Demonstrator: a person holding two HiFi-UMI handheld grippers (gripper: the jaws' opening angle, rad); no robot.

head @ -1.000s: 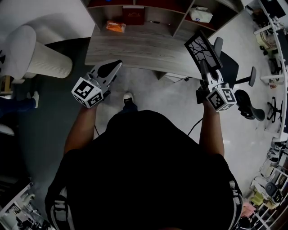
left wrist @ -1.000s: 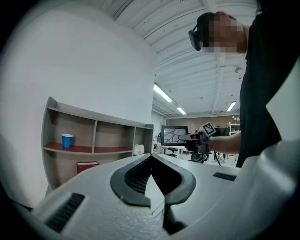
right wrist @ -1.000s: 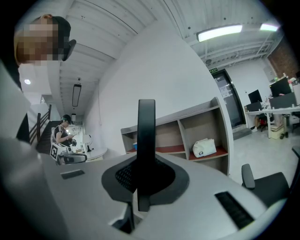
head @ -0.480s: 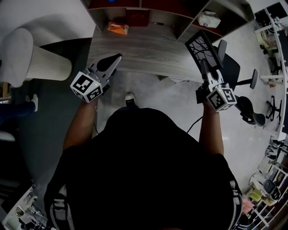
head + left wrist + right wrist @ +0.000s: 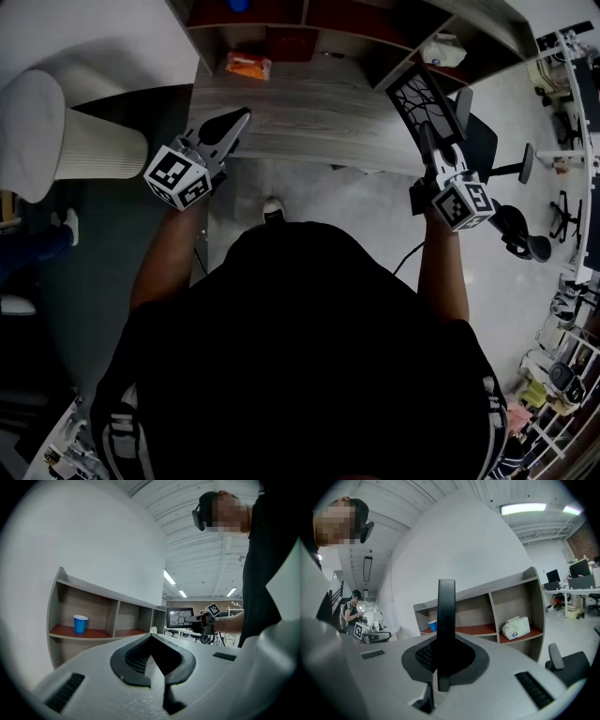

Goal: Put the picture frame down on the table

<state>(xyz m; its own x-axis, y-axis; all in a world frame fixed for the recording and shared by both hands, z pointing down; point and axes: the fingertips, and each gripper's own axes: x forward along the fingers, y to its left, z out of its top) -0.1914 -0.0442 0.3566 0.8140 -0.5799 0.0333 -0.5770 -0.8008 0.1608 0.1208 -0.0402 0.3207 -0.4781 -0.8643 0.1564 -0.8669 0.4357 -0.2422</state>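
Note:
The picture frame (image 5: 421,97) is black, with a white branch pattern on its face. It stands upright above the table's right end, my right gripper (image 5: 427,133) shut on its lower edge. In the right gripper view the picture frame (image 5: 446,616) shows edge-on as a dark bar between the jaws. The grey wooden table (image 5: 309,108) lies just ahead. My left gripper (image 5: 234,120) hovers at the table's front left edge, jaws together and holding nothing. From the left gripper view I see the picture frame (image 5: 180,617) held up at the far right.
A wooden shelf unit (image 5: 375,28) stands behind the table with an orange packet (image 5: 247,66), a blue cup (image 5: 80,623) and a white bag (image 5: 516,626) in it. An office chair (image 5: 483,141) is at the right, a white ribbed seat (image 5: 66,131) at the left.
Both grippers have moved forward toward the table, and the table and shelf sit lower in the head view. The frame stays upright in the right gripper.

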